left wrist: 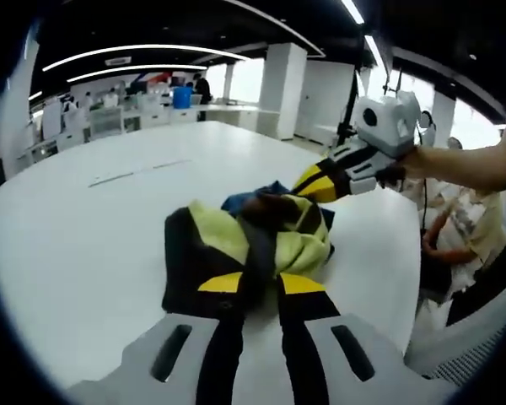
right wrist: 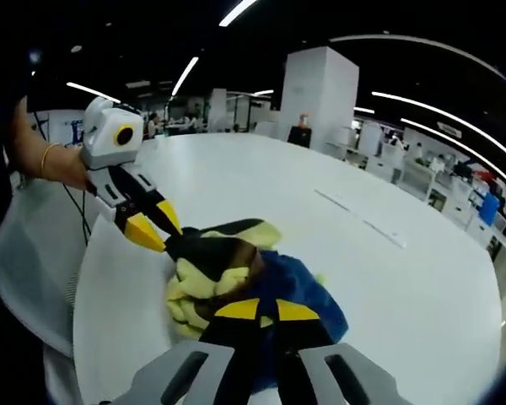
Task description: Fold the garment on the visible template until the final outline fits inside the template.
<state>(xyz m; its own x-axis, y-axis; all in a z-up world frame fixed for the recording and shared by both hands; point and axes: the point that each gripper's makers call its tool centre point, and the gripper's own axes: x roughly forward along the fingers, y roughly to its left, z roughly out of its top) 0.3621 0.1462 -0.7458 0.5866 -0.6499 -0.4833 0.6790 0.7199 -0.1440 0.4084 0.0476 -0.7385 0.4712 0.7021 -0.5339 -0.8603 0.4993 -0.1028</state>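
In the left gripper view the left gripper [left wrist: 259, 285] has its yellow-tipped jaws together, clamped on the garment [left wrist: 236, 253], a bunched heap of black, pale yellow and blue cloth. In the right gripper view the right gripper [right wrist: 256, 310] is likewise closed on the heap from the opposite side. The garment sits near one edge of the white table [left wrist: 93, 219], crumpled so its outline cannot be made out. Faint marks [right wrist: 358, 213] lie farther along the tabletop, too small to read. A seated person [left wrist: 464, 228] is just beyond the table's edge, and desks and white pillars stand well behind.
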